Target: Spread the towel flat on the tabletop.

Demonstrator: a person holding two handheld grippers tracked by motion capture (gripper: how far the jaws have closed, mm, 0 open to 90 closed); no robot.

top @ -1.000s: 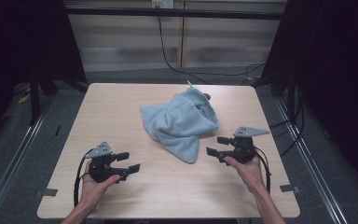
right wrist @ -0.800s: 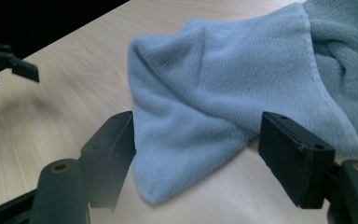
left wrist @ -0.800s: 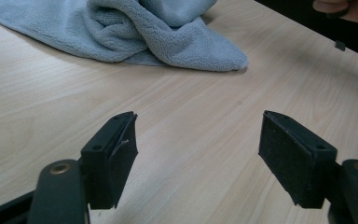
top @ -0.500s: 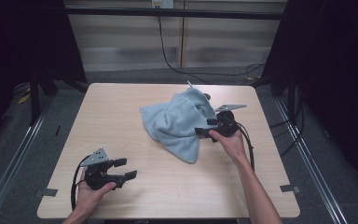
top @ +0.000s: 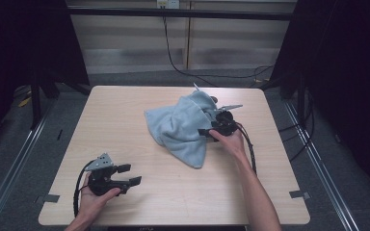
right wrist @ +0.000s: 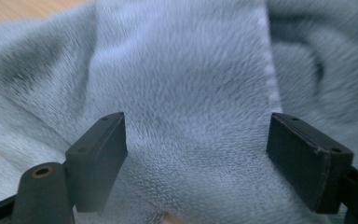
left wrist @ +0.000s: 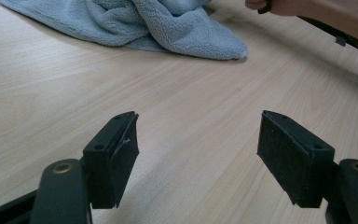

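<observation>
A crumpled light-blue towel lies in a heap on the wooden table, a little right of centre. My right gripper is open at the towel's right edge, jaws spread wide over the fleecy cloth with nothing pinched between them. My left gripper rests low near the table's front left, open and empty, pointing right. In the left gripper view the towel's near corner lies well ahead of the jaws, with bare wood between.
The table's front edge runs just under my left hand. Black cables trail from both grippers. A dark frame and floor rails surround the table. The person's right hand shows beyond the towel in the left gripper view.
My right gripper has travelled forward and left from the table's right side onto the towel's edge. The left gripper has drawn back slightly toward the front edge.
</observation>
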